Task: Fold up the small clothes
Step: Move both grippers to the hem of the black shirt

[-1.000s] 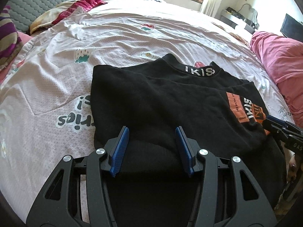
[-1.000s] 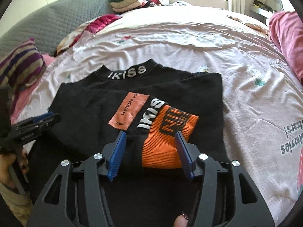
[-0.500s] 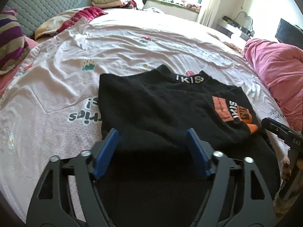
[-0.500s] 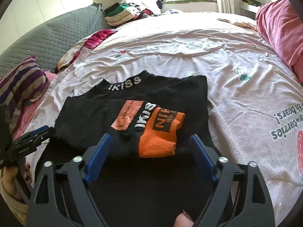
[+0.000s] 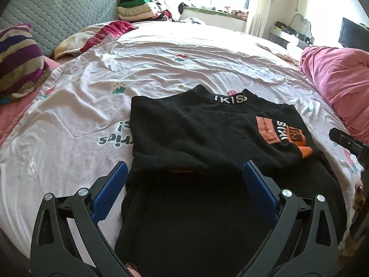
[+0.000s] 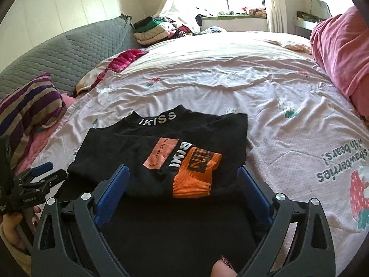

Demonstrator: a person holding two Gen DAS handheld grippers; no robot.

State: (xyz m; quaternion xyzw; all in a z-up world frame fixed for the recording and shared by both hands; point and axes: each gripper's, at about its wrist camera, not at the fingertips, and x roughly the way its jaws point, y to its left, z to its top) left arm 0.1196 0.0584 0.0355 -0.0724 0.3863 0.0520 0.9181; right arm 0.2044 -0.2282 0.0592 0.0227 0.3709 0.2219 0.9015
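A black top (image 5: 198, 133) with a white "IKISS" collar lies on the bed, collar far from me, its sleeves folded across the chest. The orange cuff (image 6: 196, 175) of one sleeve lies on top. My left gripper (image 5: 184, 184) is open wide and empty above the near left part of the top. My right gripper (image 6: 182, 189) is open wide and empty above the near right part, just short of the orange cuff. Each gripper shows at the edge of the other view: the right one (image 5: 348, 143), the left one (image 6: 39, 180).
The pale pink printed bed cover (image 5: 161, 64) spreads all round the top. A striped cushion (image 5: 18, 60) lies far left, a grey quilted headboard (image 6: 57, 55) behind it, a stack of folded clothes (image 5: 136, 9) at the back, a pink duvet (image 5: 341, 80) at right.
Both grippers have opened wide and drawn back and up from the top. More of the bed and room shows now. The top lies as before.
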